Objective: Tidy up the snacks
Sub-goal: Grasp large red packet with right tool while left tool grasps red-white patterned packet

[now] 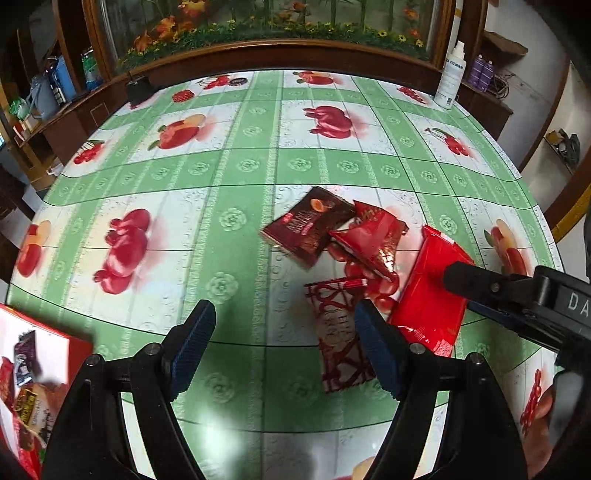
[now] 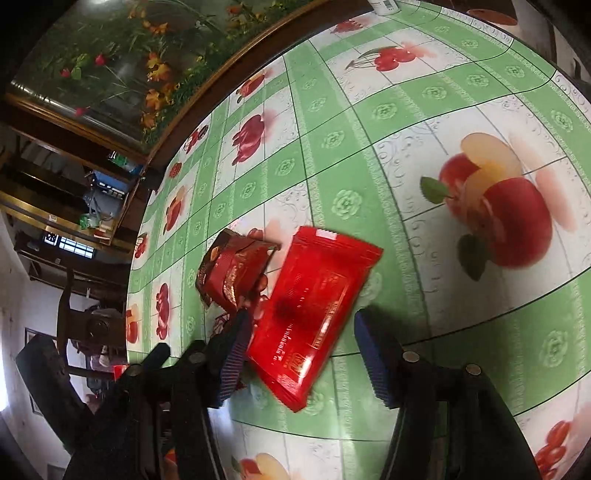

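Note:
Several snack packets lie on the green fruit-print tablecloth [image 1: 229,177]: a dark brown packet [image 1: 308,230], a red foil packet [image 1: 373,236], a clear packet with red lattice print [image 1: 338,339] and a long bright red packet [image 1: 430,295], which also shows in the right wrist view [image 2: 314,314]. My left gripper [image 1: 284,350] is open and empty above the table, its right finger beside the lattice packet. My right gripper [image 2: 299,358] is open, its fingers straddling the long red packet; it appears at the right of the left wrist view [image 1: 517,291].
A red-and-white box [image 1: 33,387] holding several snacks sits at the table's near-left edge. A white spray bottle [image 1: 450,77] stands at the far right edge. A small black object [image 1: 138,88] sits at the far left. A wooden-framed flower display [image 1: 266,26] stands behind the table.

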A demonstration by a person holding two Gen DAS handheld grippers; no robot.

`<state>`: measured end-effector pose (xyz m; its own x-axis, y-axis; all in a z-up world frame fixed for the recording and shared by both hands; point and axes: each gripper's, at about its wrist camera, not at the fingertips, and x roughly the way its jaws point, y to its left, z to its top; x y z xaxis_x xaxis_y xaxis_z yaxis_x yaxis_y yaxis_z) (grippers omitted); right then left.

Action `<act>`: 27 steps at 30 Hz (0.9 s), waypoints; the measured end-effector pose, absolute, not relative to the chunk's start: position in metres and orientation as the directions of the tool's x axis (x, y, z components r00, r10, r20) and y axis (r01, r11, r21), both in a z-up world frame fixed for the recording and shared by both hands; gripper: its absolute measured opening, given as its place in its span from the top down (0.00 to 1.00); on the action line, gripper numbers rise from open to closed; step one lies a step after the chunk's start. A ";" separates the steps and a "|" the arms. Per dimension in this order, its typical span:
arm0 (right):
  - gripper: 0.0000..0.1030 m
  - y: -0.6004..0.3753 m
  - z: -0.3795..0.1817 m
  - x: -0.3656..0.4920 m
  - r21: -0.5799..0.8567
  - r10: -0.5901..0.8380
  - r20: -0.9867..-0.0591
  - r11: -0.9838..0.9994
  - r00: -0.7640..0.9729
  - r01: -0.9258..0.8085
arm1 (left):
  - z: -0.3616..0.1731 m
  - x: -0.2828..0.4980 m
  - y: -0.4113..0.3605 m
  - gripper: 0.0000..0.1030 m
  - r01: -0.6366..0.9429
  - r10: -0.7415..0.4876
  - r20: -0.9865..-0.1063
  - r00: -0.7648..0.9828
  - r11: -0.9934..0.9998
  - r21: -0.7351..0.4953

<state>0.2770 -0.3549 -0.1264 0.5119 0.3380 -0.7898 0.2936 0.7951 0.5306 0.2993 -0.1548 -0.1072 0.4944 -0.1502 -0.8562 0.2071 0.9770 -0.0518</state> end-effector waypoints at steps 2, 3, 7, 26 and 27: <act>0.38 -0.350 -0.124 0.277 0.489 0.289 -0.804 0.819 0.520 0.299 | -0.111 0.300 -0.157 0.25 0.205 -0.148 -0.860 0.489 0.978 -0.051; 0.38 -0.348 -0.124 0.277 0.471 0.269 -0.808 0.829 0.524 0.300 | -0.113 0.299 -0.158 0.25 0.205 -0.145 -0.861 0.487 0.978 -0.048; 0.38 -0.341 -0.122 0.281 0.395 0.195 -0.824 0.870 0.532 0.294 | -0.116 0.297 -0.158 0.23 0.207 -0.134 -0.857 0.497 0.978 -0.032; 0.44 -0.297 -0.123 0.280 -0.041 -0.069 -0.887 0.997 0.457 0.070 | -0.116 0.264 -0.150 0.19 0.297 -0.006 -0.805 0.593 0.931 0.212; 0.44 -0.298 -0.123 0.279 -0.046 -0.069 -0.887 0.997 0.456 0.062 | -0.116 0.263 -0.147 0.19 0.297 -0.008 -0.807 0.590 0.932 0.207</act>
<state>0.2787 -0.2985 -0.1227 0.4556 -0.0694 -0.8875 0.0615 0.9970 -0.0464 0.2632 -0.1466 -0.1161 0.5901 -0.0082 -0.8073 0.2968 0.9321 0.2075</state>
